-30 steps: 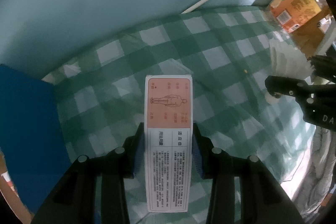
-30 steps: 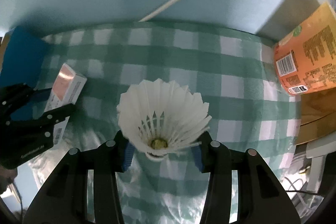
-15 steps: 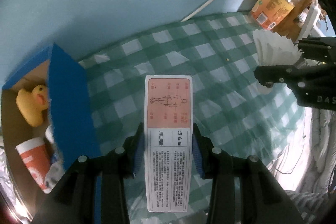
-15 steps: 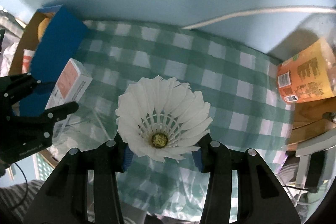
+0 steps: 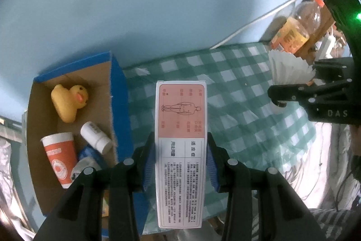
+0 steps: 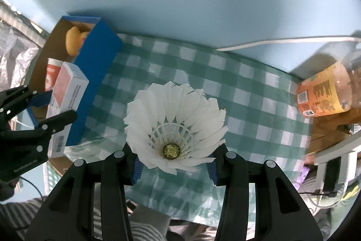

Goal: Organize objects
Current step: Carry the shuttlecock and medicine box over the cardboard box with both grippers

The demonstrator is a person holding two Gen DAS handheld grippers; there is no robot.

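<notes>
Both claws have risen off the checkered surface (image 5: 237,110): left claw (image 5: 180,159) clamped on the medicine box (image 5: 180,150), right claw (image 6: 174,162) on the shuttlecock (image 6: 173,119). The blue box (image 5: 118,92) holds a duck (image 5: 67,103); both carried items remain unplaced.

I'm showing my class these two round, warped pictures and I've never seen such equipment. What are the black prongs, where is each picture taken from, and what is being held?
A person holds a two-fingered gripper in each hand; a wide-angle camera on each looks along its fingers. In the left-hand view, the left gripper clamps a long medicine box. In the right-hand view, the right gripper holds a white feather shuttlecock. Below lies a green checked cloth. Beside it, an open blue box contains a rubber duck, paper cup and white bottle. An orange-labelled drink bottle stands at the cloth's far end.
</notes>
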